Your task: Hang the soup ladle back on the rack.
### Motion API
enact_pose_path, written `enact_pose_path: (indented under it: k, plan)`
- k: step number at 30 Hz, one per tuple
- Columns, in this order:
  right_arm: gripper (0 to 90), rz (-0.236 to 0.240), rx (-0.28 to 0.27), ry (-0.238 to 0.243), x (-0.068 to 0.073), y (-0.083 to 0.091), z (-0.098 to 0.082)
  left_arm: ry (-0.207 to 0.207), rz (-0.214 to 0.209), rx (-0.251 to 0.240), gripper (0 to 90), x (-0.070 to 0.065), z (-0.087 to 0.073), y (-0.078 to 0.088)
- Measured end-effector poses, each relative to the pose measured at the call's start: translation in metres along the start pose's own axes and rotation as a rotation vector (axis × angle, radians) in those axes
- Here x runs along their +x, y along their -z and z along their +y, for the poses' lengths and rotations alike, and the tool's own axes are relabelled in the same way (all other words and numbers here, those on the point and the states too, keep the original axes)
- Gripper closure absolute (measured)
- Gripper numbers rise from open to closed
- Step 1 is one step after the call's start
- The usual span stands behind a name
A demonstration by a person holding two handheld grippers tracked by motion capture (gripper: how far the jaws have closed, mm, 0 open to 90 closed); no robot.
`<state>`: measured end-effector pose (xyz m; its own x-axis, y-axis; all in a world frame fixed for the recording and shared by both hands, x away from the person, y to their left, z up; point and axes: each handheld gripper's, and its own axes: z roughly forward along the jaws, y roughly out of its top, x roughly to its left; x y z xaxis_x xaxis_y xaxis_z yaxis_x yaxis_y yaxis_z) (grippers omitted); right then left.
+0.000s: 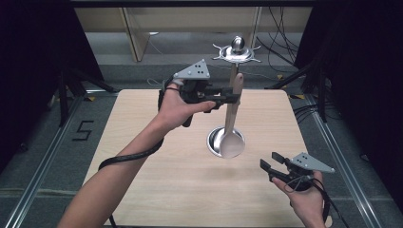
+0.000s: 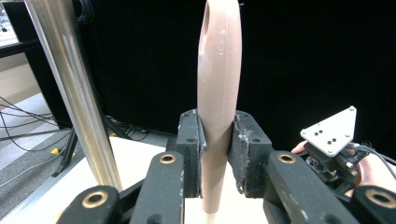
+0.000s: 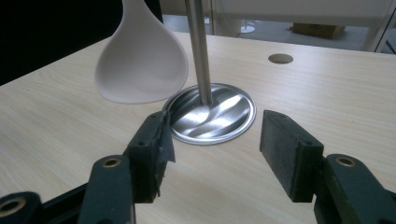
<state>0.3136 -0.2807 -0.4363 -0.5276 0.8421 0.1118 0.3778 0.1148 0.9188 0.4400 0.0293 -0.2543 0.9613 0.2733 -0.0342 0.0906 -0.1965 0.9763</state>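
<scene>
A pale beige spoon (image 1: 232,123) hangs upright in the air, bowl down, just in front of a metal stand. My left gripper (image 1: 234,97) is shut on the spoon's handle (image 2: 217,116), with both pads pressed against it. The spoon's bowl (image 3: 142,58) floats a little above the table beside the stand's round base (image 3: 212,114). The stand's steel pole (image 2: 74,88) rises to a hooked top (image 1: 236,51). My right gripper (image 1: 273,161) is held low at the table's front right, jaws open with nothing between them (image 3: 215,149).
The light wooden table (image 1: 157,175) has a small round hole (image 3: 280,58) beyond the stand. Cables and tripod legs (image 1: 71,85) lie on the dark floor around it. Metal rails (image 1: 43,171) run along both sides.
</scene>
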Motion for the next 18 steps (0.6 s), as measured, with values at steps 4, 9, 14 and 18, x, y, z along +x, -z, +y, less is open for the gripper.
enact_pose_path:
  k: [4, 9, 14, 18]
  plan:
    - [43.4, -0.005, 0.001, 0.001, 0.0000, 0.0000, 0.0000, -0.001, 0.000, 0.000, 73.6, 0.0003, 0.0031, 0.0002]
    - [43.5, -0.003, 0.002, 0.001, -0.0001, 0.0004, 0.0002, 0.007, 0.003, -0.007, 73.6, 0.0016, 0.0063, 0.0010]
    - [43.4, 0.001, -0.001, -0.004, 0.0000, 0.0002, -0.0001, 0.014, 0.004, -0.009, 73.6, 0.0034, 0.0081, 0.0025]
    - [43.5, 0.002, -0.001, -0.007, 0.0003, -0.0002, -0.0002, 0.014, 0.001, -0.008, 73.6, 0.0043, 0.0095, 0.0030]
